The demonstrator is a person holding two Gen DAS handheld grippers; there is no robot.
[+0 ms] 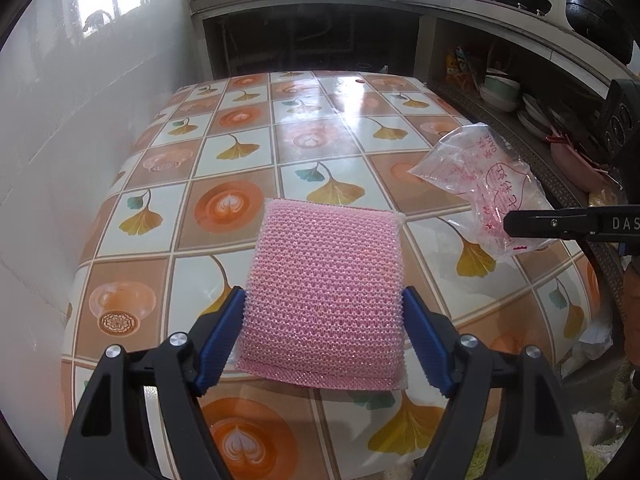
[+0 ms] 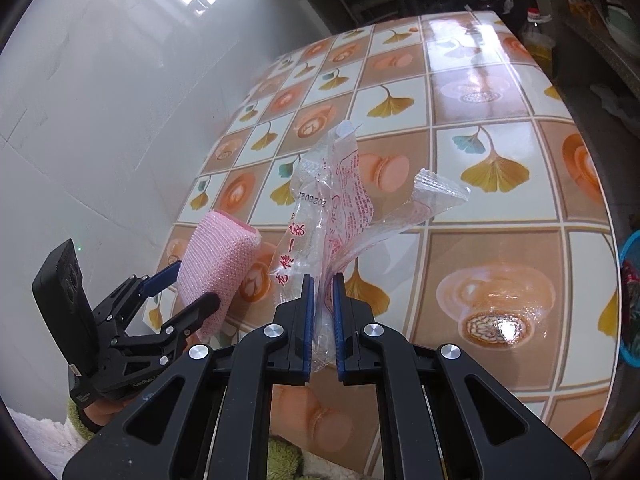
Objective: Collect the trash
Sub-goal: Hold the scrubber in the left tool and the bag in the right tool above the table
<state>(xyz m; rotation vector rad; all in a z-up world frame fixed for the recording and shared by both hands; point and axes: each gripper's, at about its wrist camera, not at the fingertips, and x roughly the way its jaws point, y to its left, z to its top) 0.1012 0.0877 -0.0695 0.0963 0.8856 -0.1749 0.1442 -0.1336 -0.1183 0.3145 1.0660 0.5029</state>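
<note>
Now my right hand-held gripper is clamped on a crumpled clear plastic wrapper printed in red, holding it above the patterned worktop near its right edge. My left hand-held gripper grips a pink scrubbing sponge by its two sides, tilted just above the worktop.

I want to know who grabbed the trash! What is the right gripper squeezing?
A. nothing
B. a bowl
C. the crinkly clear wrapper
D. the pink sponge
C: the right gripper has its blue pads shut on the clear wrapper, lifted off the table.
</note>
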